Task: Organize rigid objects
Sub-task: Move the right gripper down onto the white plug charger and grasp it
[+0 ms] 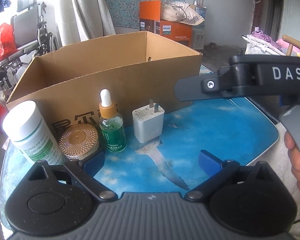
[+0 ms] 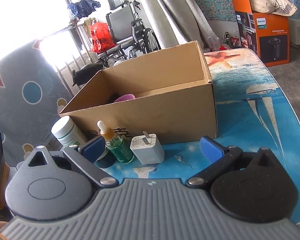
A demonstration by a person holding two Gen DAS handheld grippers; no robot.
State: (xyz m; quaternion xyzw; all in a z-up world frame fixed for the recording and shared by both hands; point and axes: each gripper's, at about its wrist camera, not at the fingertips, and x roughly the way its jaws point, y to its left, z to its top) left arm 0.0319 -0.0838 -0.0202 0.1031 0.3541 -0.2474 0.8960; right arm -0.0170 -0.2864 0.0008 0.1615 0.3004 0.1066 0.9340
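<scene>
The desk carries an open box, the landmark here. In a row just in front of the box stand a white bottle, a gold-lidded jar, a dropper and a charger. All stand upright; the dropper's long axis is vertical, and the charger's prongs point up. Left gripper and right gripper both hover with fingers spread, empty. Judged step: reaching for a row item; next, close on one and lift it over the box wall.

The cardboard box wall is hiding most of a pink item inside. The right claw's pad is covering part of the gold-lidded jar.
</scene>
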